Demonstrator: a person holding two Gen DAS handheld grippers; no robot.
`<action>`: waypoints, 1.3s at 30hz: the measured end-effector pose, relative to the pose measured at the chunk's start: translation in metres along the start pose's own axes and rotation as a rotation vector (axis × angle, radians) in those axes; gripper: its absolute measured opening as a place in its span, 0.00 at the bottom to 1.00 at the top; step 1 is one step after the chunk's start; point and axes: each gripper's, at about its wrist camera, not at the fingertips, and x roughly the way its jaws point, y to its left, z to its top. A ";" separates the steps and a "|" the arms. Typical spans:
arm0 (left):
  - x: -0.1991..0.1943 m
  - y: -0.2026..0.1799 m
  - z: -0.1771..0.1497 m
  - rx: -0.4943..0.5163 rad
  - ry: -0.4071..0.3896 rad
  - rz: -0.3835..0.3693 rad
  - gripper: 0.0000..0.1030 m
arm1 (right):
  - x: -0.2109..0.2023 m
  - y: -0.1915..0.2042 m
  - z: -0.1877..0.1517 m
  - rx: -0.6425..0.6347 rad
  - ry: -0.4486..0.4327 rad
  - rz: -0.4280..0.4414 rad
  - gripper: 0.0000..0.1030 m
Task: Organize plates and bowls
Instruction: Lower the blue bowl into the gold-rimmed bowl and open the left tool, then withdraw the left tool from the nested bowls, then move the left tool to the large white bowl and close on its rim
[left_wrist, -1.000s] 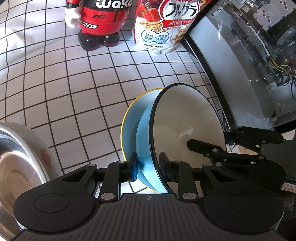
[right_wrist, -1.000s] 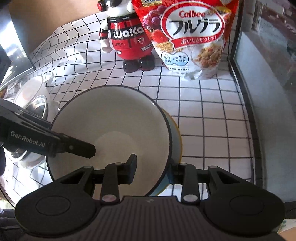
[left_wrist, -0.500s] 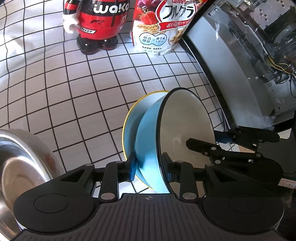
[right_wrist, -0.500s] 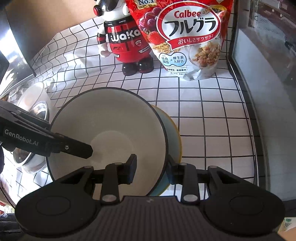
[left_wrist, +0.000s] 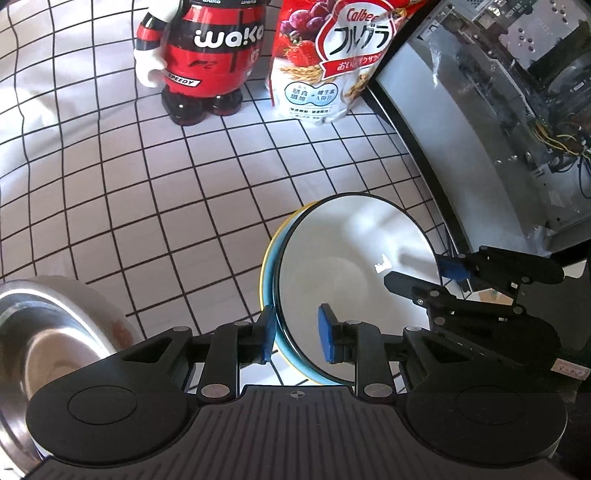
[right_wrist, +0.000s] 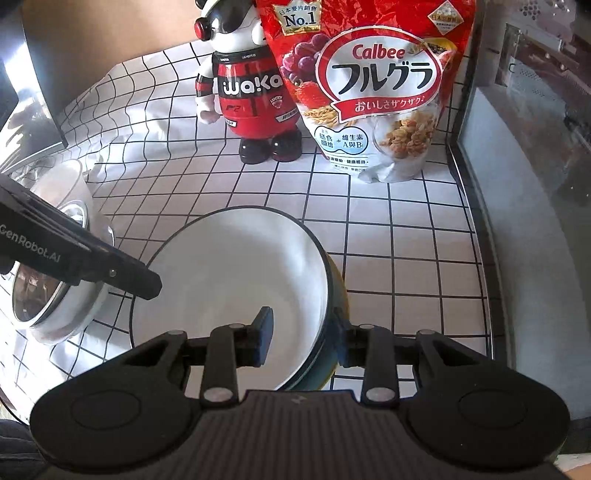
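A blue bowl with a white inside (left_wrist: 347, 269) (right_wrist: 236, 280) sits nested in a yellow-rimmed blue bowl (left_wrist: 266, 258) (right_wrist: 341, 291) on the checked cloth. My left gripper (left_wrist: 295, 334) is open, its pads either side of the near rim with gaps showing. My right gripper (right_wrist: 303, 334) is open too, one pad inside the bowl and one outside its rim. Each gripper shows in the other's view, at opposite sides of the bowl.
A steel bowl (left_wrist: 48, 332) (right_wrist: 55, 280) stands to the left, with a white bowl (right_wrist: 62, 181) behind it. A red Waka figure (right_wrist: 255, 96) and a Calbee cereal bag (right_wrist: 373, 88) stand at the back. A glass-sided computer case (left_wrist: 498, 110) borders the right.
Both grippers have opened and let go of the bowl stack. The stack, tilted before, now sits lower and flatter on the cloth. Both cameras have drawn back slightly.
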 end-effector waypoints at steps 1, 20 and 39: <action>0.000 0.000 0.000 -0.001 -0.001 0.000 0.26 | 0.000 0.000 0.000 0.002 0.000 0.000 0.33; -0.034 0.007 -0.015 0.025 -0.185 0.046 0.25 | -0.055 0.016 0.010 0.096 -0.353 -0.082 0.60; -0.183 0.232 -0.118 -0.573 -0.627 0.185 0.25 | -0.014 0.259 0.155 -0.307 -0.343 0.247 0.60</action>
